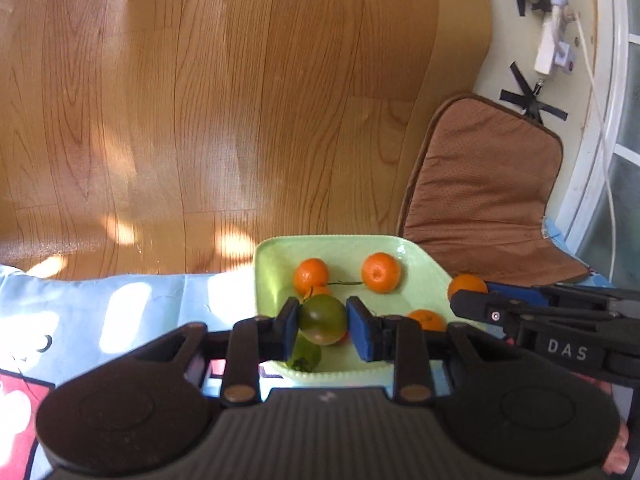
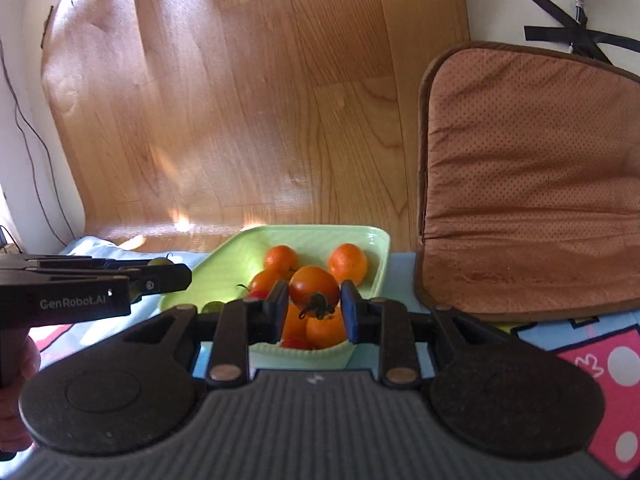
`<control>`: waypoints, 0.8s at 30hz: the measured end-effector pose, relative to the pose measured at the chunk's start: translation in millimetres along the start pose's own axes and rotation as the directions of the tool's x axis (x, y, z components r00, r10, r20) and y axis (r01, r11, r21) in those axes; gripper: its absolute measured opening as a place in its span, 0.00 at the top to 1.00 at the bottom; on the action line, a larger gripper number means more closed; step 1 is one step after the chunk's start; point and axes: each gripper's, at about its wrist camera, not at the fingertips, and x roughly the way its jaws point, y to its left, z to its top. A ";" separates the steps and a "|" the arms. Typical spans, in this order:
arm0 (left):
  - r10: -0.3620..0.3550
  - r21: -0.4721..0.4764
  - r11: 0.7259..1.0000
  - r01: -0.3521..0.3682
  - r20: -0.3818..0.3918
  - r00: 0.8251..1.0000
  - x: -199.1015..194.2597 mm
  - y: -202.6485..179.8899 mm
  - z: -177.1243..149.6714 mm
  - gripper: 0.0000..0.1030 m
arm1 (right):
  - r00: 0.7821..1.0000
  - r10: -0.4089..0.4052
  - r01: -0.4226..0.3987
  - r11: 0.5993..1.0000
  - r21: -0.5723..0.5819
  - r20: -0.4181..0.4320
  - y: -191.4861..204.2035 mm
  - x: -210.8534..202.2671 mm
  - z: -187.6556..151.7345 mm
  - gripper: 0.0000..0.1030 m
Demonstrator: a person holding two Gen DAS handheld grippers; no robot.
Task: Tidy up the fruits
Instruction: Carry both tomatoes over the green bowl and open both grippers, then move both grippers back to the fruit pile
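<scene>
Hovering side by side above the pale green tray (image 2: 372,280) of oranges, the left gripper (image 1: 323,320) pinches a green tomato (image 1: 322,319) and the right gripper (image 2: 314,308) an orange tomato (image 2: 314,289), apparently for sorting by kind.

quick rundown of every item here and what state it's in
left gripper: shut on green tomato, held above the dish
right gripper: shut on orange tomato, stem facing camera
green dish: on the blue cloth, holding fruit
tangerines: loose in the dish
brown cushion: flat on the floor beside the dish
</scene>
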 end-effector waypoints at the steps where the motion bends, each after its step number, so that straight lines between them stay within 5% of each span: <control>1: 0.006 -0.001 1.000 -0.006 -0.012 1.000 8.1 1.0 -1.1 0.74 | 1.000 -0.008 0.008 1.000 -0.005 -0.013 -1.2 7.3 -1.2 0.70; 7: 0.067 0.011 0.998 -0.066 -0.030 0.997 27.6 -2.2 -8.6 0.67 | 1.000 -0.018 0.019 1.000 0.011 -0.018 -2.4 13.7 -5.7 0.68; 13: 0.055 -0.056 0.997 -0.052 0.056 0.997 -23.8 10.4 -14.7 0.62 | 0.999 0.042 -0.043 0.998 0.037 0.032 0.7 -29.2 -19.3 0.68; 19: 0.022 -0.130 0.991 -0.017 0.041 0.999 -80.9 32.1 -58.2 0.62 | 0.977 0.189 -0.182 0.981 0.071 -0.097 15.2 -54.5 -63.9 0.68; 24: 0.008 -0.143 0.990 -0.009 -0.010 1.000 -98.8 39.3 -88.2 0.62 | 0.962 0.220 -0.223 0.975 -0.003 -0.161 47.9 -57.0 -80.7 0.68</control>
